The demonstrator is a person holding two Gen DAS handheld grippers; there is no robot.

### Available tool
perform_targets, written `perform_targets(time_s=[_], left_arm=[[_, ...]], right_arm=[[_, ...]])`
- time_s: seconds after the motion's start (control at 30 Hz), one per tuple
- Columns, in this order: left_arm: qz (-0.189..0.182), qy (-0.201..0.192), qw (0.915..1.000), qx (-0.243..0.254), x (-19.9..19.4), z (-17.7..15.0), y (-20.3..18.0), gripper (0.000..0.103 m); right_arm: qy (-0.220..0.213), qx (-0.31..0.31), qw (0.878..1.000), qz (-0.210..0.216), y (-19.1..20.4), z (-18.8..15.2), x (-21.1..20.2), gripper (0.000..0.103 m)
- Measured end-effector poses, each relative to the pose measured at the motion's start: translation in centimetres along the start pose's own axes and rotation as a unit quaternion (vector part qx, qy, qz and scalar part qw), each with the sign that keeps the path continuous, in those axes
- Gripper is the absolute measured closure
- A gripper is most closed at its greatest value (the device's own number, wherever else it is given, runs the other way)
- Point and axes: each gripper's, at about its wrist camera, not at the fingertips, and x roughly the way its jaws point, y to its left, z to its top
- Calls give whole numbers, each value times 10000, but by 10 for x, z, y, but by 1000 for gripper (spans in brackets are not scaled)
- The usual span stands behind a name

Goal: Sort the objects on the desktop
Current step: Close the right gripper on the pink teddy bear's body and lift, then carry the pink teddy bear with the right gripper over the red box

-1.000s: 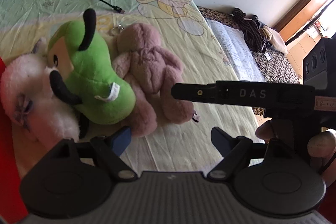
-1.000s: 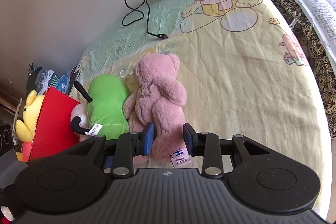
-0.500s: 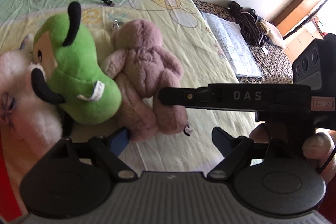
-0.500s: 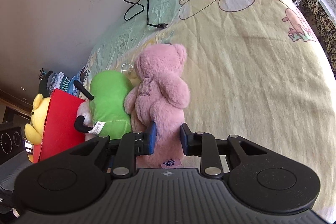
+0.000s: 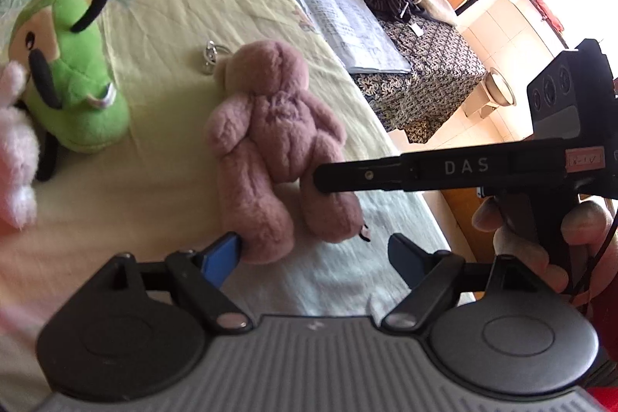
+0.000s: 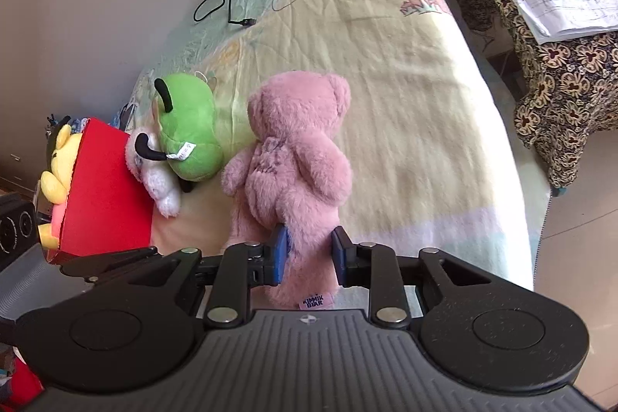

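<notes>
Right wrist view: the right gripper (image 6: 308,251) pinches one leg of the pink bear (image 6: 297,149), which lies face down on the blanket (image 6: 405,72). Left of the bear, just apart, sits the green toy (image 6: 191,138), with a red box (image 6: 100,192) beyond it. Right of the bear, bare blanket runs to the bed edge. The left gripper (image 5: 316,255) stands wide apart, empty, near the bear's feet.

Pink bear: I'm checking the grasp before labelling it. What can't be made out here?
- Pink bear: face hidden in both views; it lies back up.
- Right gripper: pad contact on the leg buried in fur, right wrist view.
- White plush: cut by the left edge, blurred, left wrist view.
</notes>
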Motion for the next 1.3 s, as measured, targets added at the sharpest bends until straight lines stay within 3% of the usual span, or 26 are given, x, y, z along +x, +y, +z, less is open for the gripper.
perform_targets(time_s=[0.27,0.4,0.5,0.6,0.7,1.0,1.3], left_arm=[[62,-404,9991,-103,-15,25,5,19],[45,-293,9993,-206,8,40,9,29],[140,-329,9992,-150,17,47,10,27],[191,-280,9992,-214,22,51,18,27],[201,-250,9989,-333,23,51,26,27],[67,-282,9990,-337,22,48,21,27],[-355,-352,9981,-367,3,26,13,27]], right_arm=[[-639,399,9972,29,-20,15,-17,53],[-551,597,9962,300,-29,25,-1,53],[-445,863,9934,616,-35,30,13,52],[-255,1143,9876,1049,-36,34,23,57],[-28,998,9872,1243,-23,34,32,61],[-77,634,9939,899,-5,36,24,64],[-161,-274,9989,354,29,15,-8,65]])
